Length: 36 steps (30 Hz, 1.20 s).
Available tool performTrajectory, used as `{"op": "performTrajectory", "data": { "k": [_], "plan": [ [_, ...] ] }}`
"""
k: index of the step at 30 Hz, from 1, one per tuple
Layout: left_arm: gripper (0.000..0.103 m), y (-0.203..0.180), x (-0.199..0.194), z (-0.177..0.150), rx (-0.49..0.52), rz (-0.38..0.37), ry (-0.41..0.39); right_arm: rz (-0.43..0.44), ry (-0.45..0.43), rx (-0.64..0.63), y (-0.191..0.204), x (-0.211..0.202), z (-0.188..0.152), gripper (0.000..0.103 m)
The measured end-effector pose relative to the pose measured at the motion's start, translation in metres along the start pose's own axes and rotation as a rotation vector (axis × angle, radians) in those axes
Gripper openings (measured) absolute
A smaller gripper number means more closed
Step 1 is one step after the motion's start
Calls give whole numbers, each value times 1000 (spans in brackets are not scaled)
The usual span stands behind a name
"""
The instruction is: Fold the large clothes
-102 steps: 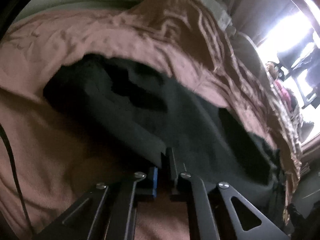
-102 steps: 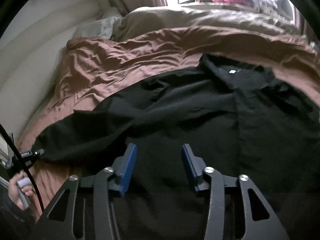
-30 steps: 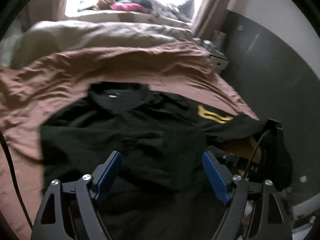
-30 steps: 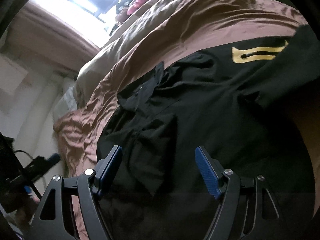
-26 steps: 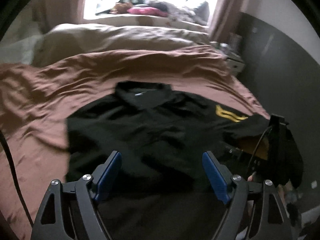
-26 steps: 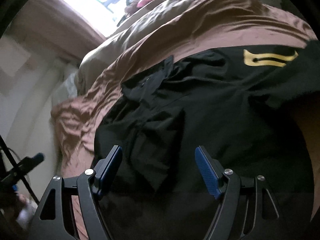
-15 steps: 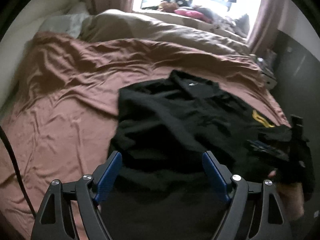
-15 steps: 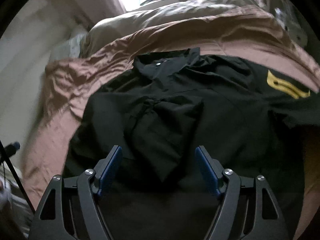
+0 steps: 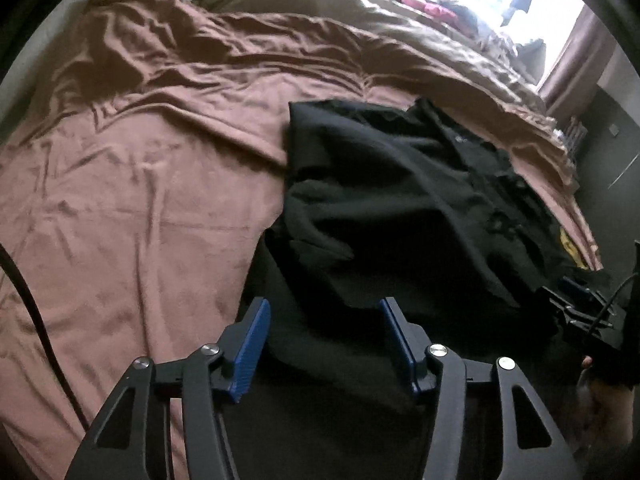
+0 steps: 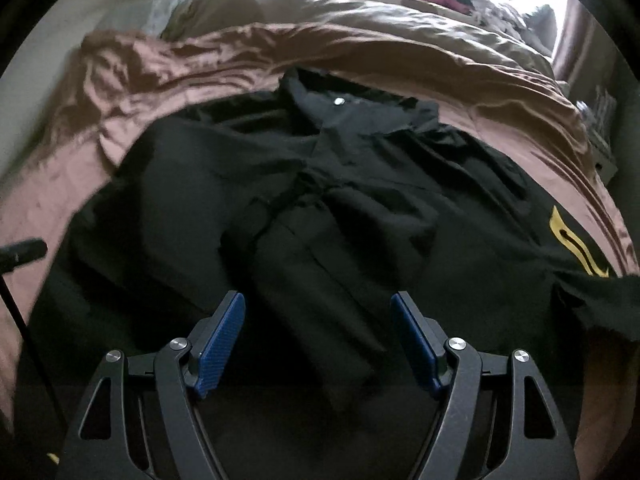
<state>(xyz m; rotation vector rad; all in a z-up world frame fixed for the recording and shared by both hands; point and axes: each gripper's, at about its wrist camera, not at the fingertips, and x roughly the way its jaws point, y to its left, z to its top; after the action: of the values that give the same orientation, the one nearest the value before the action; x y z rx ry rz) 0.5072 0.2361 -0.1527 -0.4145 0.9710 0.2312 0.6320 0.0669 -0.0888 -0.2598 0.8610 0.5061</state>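
While black shirt [image 10: 320, 208] lies on bedspread [image 9: 140, 200], left gripper [image 9: 324, 344] jaws closing, empty.

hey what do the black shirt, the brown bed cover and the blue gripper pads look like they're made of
Black shirt: matte woven cloth, probably cotton blend; soft folds, no shine.
Brown bed cover: smooth fabric with slight sheen, perhaps sateen or microfibre; fine creases catch light.
Blue pads: ribbed rubber or plastic, by their texture; which one is unclear.
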Motion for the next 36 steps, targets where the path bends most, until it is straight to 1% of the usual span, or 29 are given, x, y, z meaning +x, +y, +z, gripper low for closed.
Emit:
{"op": "performTrajectory", "data": {
  "k": [1, 3, 5, 6, 7, 8, 9, 10, 12, 16, 18, 19, 21, 25, 26, 27, 28, 29, 31, 32, 36],
  "plan": [
    [55, 3, 4, 3, -4, 1, -2, -14, 8, -13, 3, 7, 3, 74],
    [55, 9, 11, 5, -17, 10, -4, -45, 33, -53, 13, 24, 6, 74],
    [53, 15, 20, 5, -26, 17, 10, -76, 47, -103, 25, 38, 7, 73],
    [49, 18, 25, 4, -31, 15, 24, -84, 45, -116, 28, 41, 6, 70],
    [44, 20, 30, 2, -33, 17, 40, -79, 40, -116, 29, 42, 6, 61],
    [41, 22, 36, 0, -31, 28, 57, -78, 34, -107, 28, 42, 7, 43],
    [38, 25, 40, -1, -34, 37, 67, -100, 30, -95, 24, 40, 8, 32],
    [37, 28, 43, -2, -40, 41, 73, -111, 22, -78, 16, 37, 9, 21],
    [36, 30, 44, -4, -50, 39, 74, -102, -4, -12, -2, 27, 10, 20],
    [36, 27, 43, -5, -27, 58, 72, -111, -49, 162, -51, 5, 3, 20],
    [36, 29, 43, -4, -40, 49, 74, -102, -75, 280, -82, -10, -3, 20],
    [36, 30, 42, -4, -44, 47, 72, -87, -88, 361, -102, -17, -10, 20],
    [36, 30, 41, -1, -46, 42, 69, -51, -84, 506, -137, -26, -26, 20],
    [36, 26, 38, -1, -42, 32, 66, 7, -30, 712, -182, -32, -68, 22],
    [36, 25, 37, -1, -39, 29, 66, 24, -24, 740, -189, -33, -75, 29],
    [36, 24, 37, -1, -33, 27, 67, 58, -32, 768, -194, -37, -82, 37],
    [36, 22, 36, -2, -24, 30, 68, 85, -41, 786, -198, -40, -86, 62],
    [36, 21, 35, -2, -16, 34, 66, 124, -55, 811, -200, -43, -91, 77],
    [36, 20, 33, -2, -12, 35, 59, 201, -62, 855, -200, -44, -101, 77],
    [36, 20, 33, -2, -15, 34, 58, 236, -58, 868, -203, -37, -101, 77],
    [36, 18, 34, -3, -2, 45, 58, 308, -48, 852, -206, -11, -95, 76]
  ]
}}
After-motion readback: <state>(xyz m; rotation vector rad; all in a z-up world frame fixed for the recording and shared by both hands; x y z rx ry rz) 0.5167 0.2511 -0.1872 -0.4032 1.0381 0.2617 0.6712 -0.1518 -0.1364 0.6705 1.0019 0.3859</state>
